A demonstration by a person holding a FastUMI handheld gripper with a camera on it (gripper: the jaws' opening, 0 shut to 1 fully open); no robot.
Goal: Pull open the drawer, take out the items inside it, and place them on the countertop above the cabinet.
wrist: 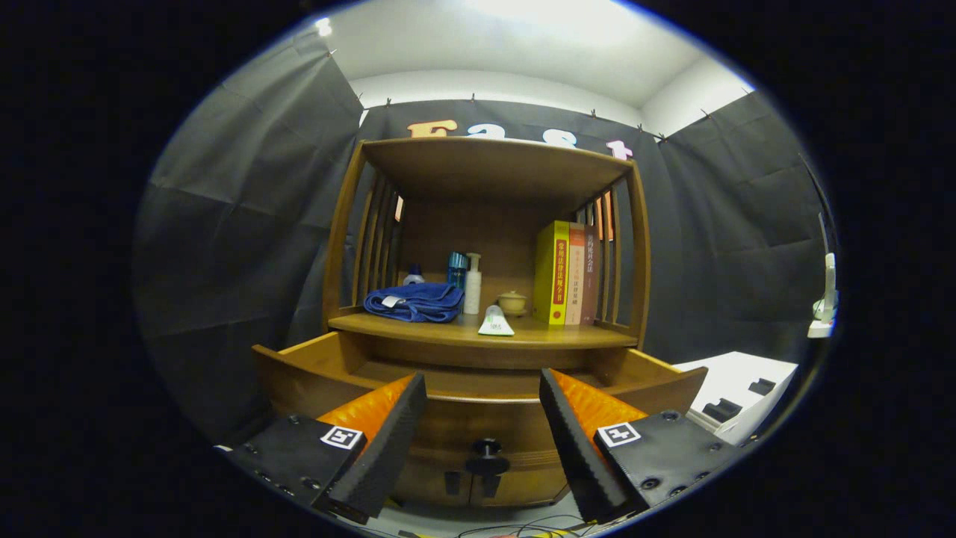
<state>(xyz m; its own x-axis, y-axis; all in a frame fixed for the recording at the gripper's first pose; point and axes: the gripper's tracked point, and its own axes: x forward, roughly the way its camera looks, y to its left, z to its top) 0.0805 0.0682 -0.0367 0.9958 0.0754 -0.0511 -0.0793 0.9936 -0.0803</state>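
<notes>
A wooden cabinet (485, 246) is shown head-on, set against the black cloth wall; its drawer (478, 407) is seen pulled out toward the viewer, below the countertop (567, 336). The drawer is built of the same warm brown wood, with a curved front panel and side walls that flare outward; a dark round knob (487, 448) is fixed at the middle of the front panel, between the fingers and just ahead of them. The gripper (483, 441) is held apart, nothing being clasped; its two fingers are spread to either side of the knob and no contact with the wood can be made out.

On the countertop, from left to right, are seen a folded blue towel (414, 301); a small bottle with a blue cap (413, 276) partly hidden behind the towel; a dark teal bottle (456, 270); a white pump bottle (472, 284); a white tube (495, 322) lying near the front edge; a small lidded ceramic pot (512, 302); and three upright books (567, 273), touching one another, against the slatted right side. An upper shelf (493, 161) roofs the recess.

The drawer's interior is largely concealed by its own front panel and by the fingers; only a strip of bare floor at the back is visible, so its contents cannot be told. The cabinet's lower part is cut off below the knob. A white object with dark recesses (739, 396) lies to the right, its nature unclear.
</notes>
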